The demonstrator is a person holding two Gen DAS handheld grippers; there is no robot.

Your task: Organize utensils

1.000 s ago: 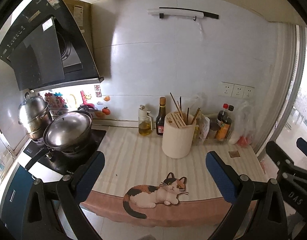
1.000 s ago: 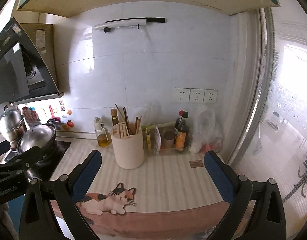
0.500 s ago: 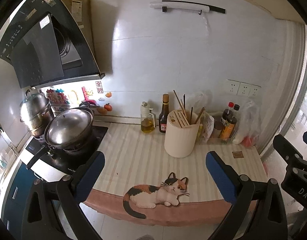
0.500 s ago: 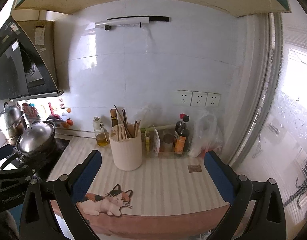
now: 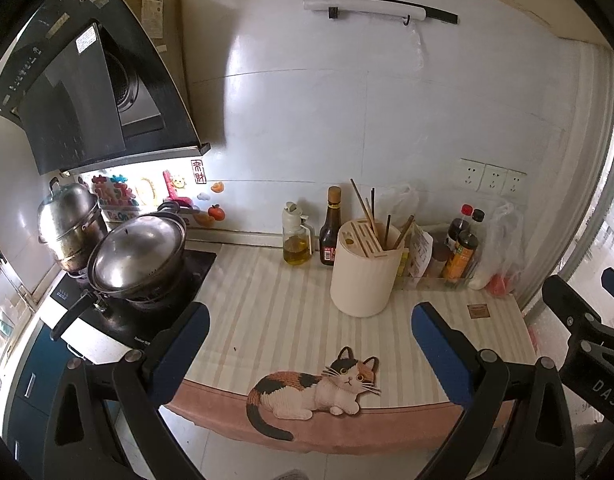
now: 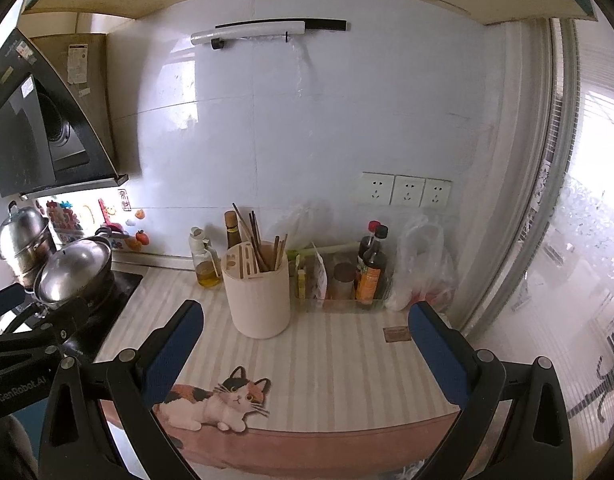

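Observation:
A cream round utensil holder [image 5: 365, 270] [image 6: 258, 292] stands on the striped counter mat, with several chopsticks [image 5: 373, 212] [image 6: 259, 246] sticking up out of it. My left gripper [image 5: 309, 320] is open and empty, held back from the counter's front edge, facing the holder. My right gripper [image 6: 305, 322] is open and empty too, also short of the counter, with the holder a little left of its centre. The right gripper's frame shows at the right edge of the left wrist view, and the left one's at the left edge of the right wrist view.
A cat picture [image 5: 319, 390] [image 6: 217, 402] decorates the mat's front edge. An oil bottle [image 5: 295, 236], a dark sauce bottle [image 5: 332, 228] and a tray of condiments [image 6: 347, 280] line the wall. A lidded wok [image 5: 137, 250] and steel pot [image 5: 69, 226] sit on the stove at left. A window bounds the right.
Both cameras have drifted slightly, so the holder sits a touch lower and more central in each view. Both grippers stay open and empty.

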